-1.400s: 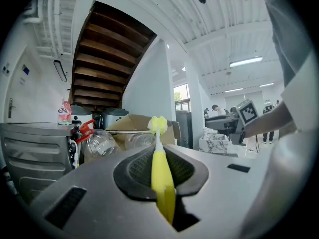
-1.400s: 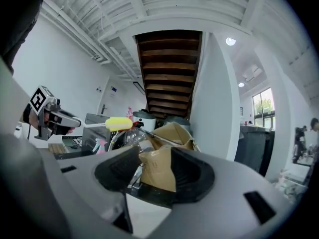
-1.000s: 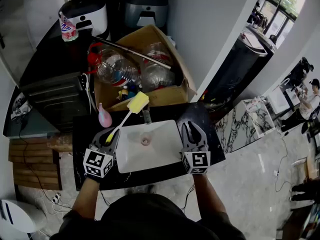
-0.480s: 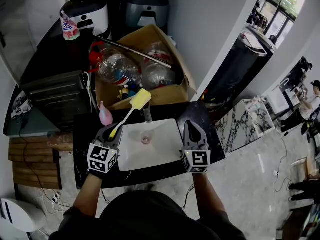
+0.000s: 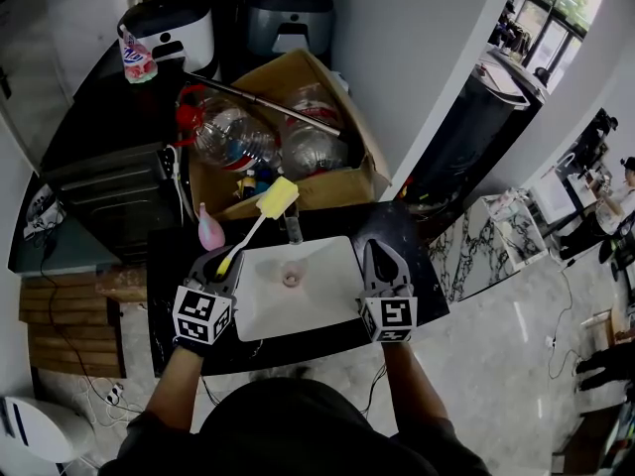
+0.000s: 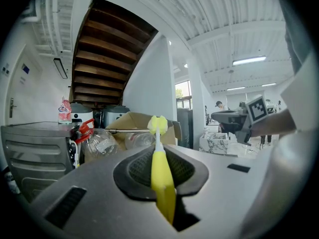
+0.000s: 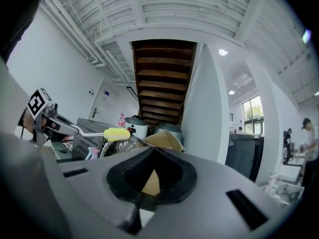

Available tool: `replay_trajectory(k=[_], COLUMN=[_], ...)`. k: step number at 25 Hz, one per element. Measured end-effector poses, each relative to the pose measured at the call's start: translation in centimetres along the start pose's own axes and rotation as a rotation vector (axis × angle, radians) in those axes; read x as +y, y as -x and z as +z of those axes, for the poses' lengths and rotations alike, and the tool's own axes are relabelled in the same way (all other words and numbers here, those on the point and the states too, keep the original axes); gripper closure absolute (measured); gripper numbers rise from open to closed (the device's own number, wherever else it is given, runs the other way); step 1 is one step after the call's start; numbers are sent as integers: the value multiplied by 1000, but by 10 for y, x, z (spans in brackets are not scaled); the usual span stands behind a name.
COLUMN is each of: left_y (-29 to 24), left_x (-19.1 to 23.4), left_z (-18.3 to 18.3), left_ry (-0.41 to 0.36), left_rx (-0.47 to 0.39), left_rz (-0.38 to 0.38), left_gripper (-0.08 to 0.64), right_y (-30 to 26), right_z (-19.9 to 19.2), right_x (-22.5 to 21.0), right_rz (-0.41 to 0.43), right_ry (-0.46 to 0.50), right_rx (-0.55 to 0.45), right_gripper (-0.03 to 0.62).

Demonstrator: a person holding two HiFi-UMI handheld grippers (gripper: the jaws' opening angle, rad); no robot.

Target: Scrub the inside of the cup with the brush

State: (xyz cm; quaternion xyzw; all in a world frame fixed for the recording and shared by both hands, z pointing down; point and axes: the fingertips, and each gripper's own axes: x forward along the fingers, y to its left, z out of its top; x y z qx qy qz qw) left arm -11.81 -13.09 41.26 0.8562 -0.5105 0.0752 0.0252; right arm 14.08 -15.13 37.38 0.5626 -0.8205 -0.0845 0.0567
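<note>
My left gripper is shut on the yellow handle of a brush, at the left rim of a white sink. The brush's yellow sponge head points up and away, over the counter's back edge. A small pink cup-like thing stands on the black counter just beyond the left gripper, apart from it. My right gripper hovers at the sink's right rim, jaws together and holding nothing. From the right gripper view the brush head shows at the left.
A faucet stands at the sink's back edge. Behind it is a cardboard box full of clear plastic bottles. A dark oven-like appliance sits at the back left, with two cookers further back.
The right gripper's jaws, a little apart one second ago, have closed on nothing. The left gripper and brush have barely shifted.
</note>
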Motion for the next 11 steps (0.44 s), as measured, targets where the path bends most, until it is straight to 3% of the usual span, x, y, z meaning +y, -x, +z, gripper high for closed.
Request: replay_trajectory(k=[11], left_y=[-3], left_x=[3], left_z=[0], left_ry=[0], left_rx=[1], left_rz=[-1], left_gripper=[523], right_y=[-6], right_z=[-4], right_x=[1], right_rz=[7], right_ry=[5], right_rx=[14], right_gripper=[592])
